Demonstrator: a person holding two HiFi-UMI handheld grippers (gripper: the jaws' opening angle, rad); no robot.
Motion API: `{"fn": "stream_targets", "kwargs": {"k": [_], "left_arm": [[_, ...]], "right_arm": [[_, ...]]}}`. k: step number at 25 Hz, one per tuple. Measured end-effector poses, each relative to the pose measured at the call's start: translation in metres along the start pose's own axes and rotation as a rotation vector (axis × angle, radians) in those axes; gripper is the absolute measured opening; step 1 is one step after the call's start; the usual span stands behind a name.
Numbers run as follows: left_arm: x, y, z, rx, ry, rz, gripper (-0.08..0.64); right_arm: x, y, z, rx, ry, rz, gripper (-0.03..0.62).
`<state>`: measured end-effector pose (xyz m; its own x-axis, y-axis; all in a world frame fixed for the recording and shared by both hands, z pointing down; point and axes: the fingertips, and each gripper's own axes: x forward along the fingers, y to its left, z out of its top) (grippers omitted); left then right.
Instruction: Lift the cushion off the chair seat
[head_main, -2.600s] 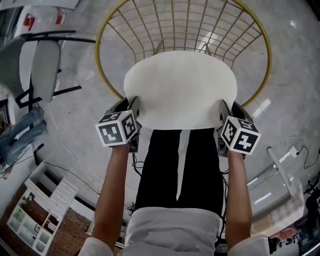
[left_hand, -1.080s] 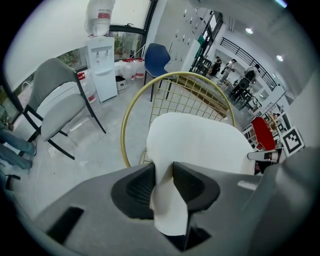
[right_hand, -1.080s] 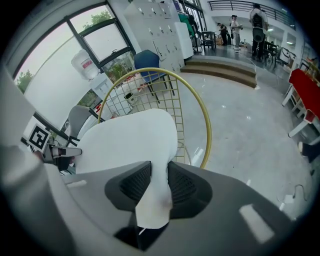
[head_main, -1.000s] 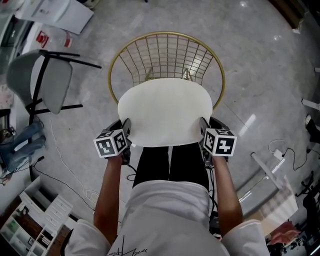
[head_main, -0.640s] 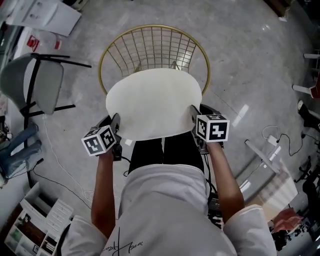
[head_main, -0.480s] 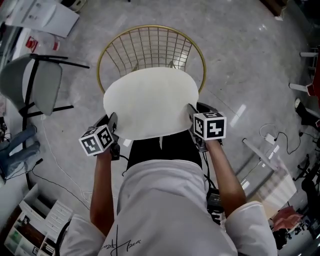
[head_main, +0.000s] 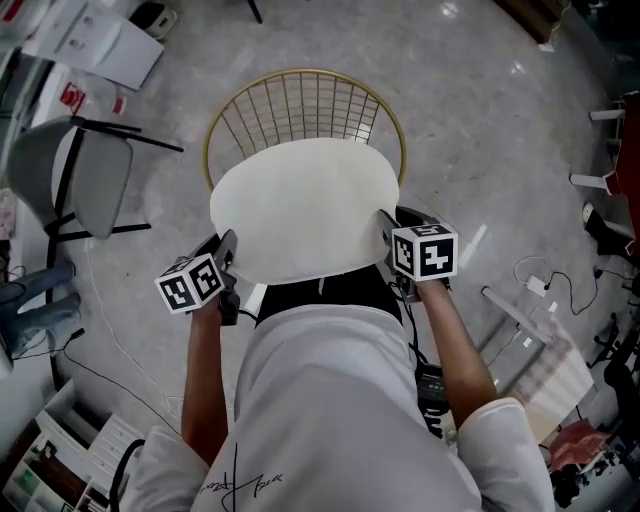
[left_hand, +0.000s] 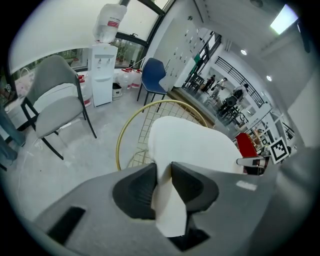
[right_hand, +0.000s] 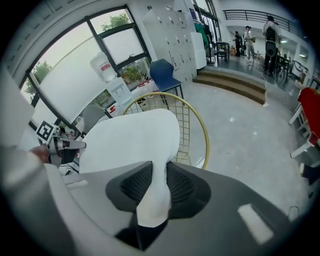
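Note:
A round cream cushion (head_main: 305, 205) hangs flat above the gold wire chair (head_main: 300, 100), clear of its seat. My left gripper (head_main: 228, 250) grips the cushion's left near edge, and my right gripper (head_main: 385, 228) grips its right near edge. In the left gripper view the cushion (left_hand: 195, 147) is pinched between the dark pads (left_hand: 137, 187), and the left jaws have just been closing on it. The right gripper view shows the cushion's edge (right_hand: 130, 137) squeezed thin between the ribbed pads (right_hand: 182, 187). The chair's seat is hidden under the cushion.
A grey chair (head_main: 75, 175) stands to the left, with white boxes (head_main: 110, 45) beyond it. Cables trail over the grey floor, low shelving (head_main: 40, 470) sits at lower left, and a white frame (head_main: 530, 330) lies at right. A water dispenser (left_hand: 102, 75) and blue chair (left_hand: 152, 75) stand farther off.
Both grippers have risen with the cushion held between them. The gold chair now lies farther below and looks smaller, and the person stands more upright.

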<state>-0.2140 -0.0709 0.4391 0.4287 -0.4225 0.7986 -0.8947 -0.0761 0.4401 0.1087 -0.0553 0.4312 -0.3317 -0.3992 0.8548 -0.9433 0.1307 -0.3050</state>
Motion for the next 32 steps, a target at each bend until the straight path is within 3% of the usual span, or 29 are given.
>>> {"fn": "stream_targets", "kwargs": {"k": [18, 32], "left_arm": [[-0.021, -0.032, 0.048, 0.105, -0.062, -0.087, 0.089], [-0.024, -0.041, 0.052, 0.152, -0.039, -0.111, 0.083]], "right_arm": [[-0.041, 0.006, 0.022, 0.029, -0.091, -0.018, 0.095], [-0.041, 0.013, 0.018, 0.039, -0.099, -0.025, 0.073]]}}
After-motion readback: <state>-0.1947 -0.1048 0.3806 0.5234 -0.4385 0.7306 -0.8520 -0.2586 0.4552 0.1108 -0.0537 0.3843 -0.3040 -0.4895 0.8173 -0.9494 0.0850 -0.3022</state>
